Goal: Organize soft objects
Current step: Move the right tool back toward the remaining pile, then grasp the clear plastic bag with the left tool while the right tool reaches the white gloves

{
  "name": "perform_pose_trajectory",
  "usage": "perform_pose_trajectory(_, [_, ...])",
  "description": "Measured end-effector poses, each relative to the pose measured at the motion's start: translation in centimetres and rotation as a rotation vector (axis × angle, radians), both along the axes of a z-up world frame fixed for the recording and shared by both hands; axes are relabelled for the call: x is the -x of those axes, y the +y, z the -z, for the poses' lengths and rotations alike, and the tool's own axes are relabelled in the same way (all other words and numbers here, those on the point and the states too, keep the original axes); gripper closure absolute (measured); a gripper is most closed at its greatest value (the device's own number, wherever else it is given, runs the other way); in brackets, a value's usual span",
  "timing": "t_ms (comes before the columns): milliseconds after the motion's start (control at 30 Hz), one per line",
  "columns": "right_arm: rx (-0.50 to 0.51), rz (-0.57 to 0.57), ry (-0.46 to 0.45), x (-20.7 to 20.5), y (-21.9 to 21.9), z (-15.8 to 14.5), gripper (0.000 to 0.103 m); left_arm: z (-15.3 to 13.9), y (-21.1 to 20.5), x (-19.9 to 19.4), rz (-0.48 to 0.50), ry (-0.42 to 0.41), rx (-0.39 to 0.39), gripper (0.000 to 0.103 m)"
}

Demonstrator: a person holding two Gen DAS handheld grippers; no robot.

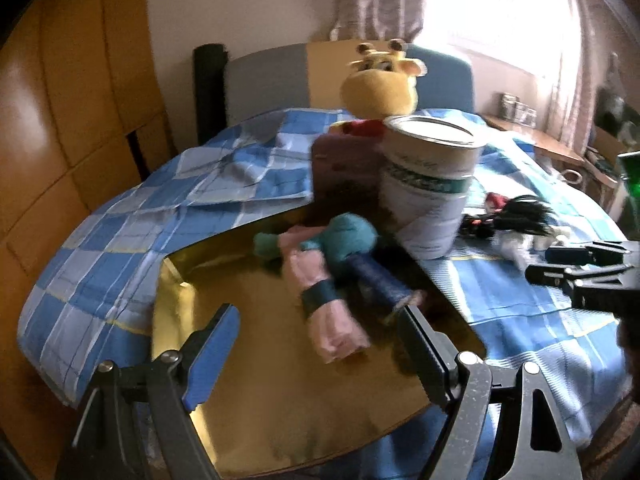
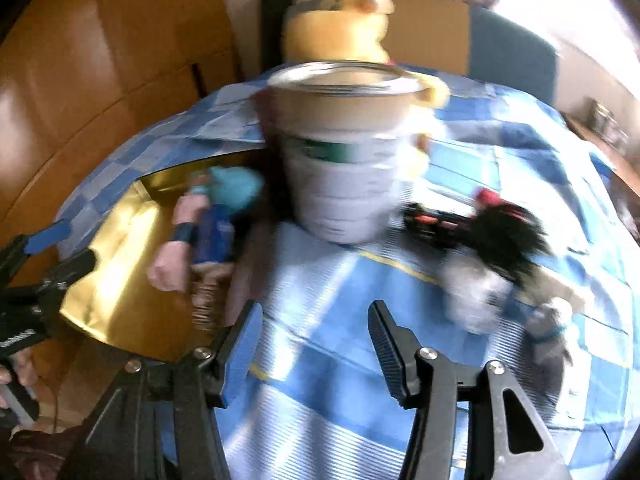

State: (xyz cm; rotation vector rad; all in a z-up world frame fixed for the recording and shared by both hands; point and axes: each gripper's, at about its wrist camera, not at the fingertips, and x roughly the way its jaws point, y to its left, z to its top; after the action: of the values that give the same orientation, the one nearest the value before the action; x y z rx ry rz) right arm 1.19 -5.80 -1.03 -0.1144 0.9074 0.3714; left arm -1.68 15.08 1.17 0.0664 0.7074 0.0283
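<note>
A soft doll (image 1: 340, 256) with teal hair, pink limbs and blue trousers lies on a gold sheet (image 1: 260, 360). My left gripper (image 1: 318, 310) is open just short of the doll's legs, with nothing gripped. A second doll (image 2: 496, 240) with black hair and a white body lies on the blue checked cloth (image 2: 320, 360) to the right. My right gripper (image 2: 315, 306) is open above the cloth, between the two dolls, and holds nothing. A yellow giraffe plush (image 1: 380, 84) sits behind a tall white tin (image 1: 428, 184). The right wrist view is blurred.
The open-topped tin (image 2: 348, 152) stands between the dolls, with a pink box (image 1: 344, 160) to its left. A wooden wardrobe (image 1: 72, 100) fills the left side. A blue headboard (image 1: 444, 76) and curtains (image 1: 560, 40) are at the back, and a wooden side table (image 1: 536, 140) is far right.
</note>
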Motion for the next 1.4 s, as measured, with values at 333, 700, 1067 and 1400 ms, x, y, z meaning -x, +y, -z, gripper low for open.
perform_pose_trajectory(333, [0.063, 0.410, -0.053, -1.7, -14.5, 0.1, 0.048, -1.0, -7.3, -2.0, 0.191, 0.010, 0.008, 0.021])
perform_pose_trajectory(700, [-0.154, 0.794, 0.006, -1.0, -24.7, 1.4, 0.047, 1.2, -14.6, -5.1, 0.326, 0.132, 0.058, 0.023])
perform_pose_trajectory(1067, [-0.167, 0.768, 0.027, -0.8, -24.0, 1.8, 0.047, 3.9, -19.8, -9.8, 0.374, 0.221, 0.106, 0.023])
perform_pose_trajectory(1400, [-0.254, 0.796, 0.063, -0.9, -25.3, 2.2, 0.047, 6.4, -24.3, -15.4, 0.400, 0.180, 0.080, 0.023])
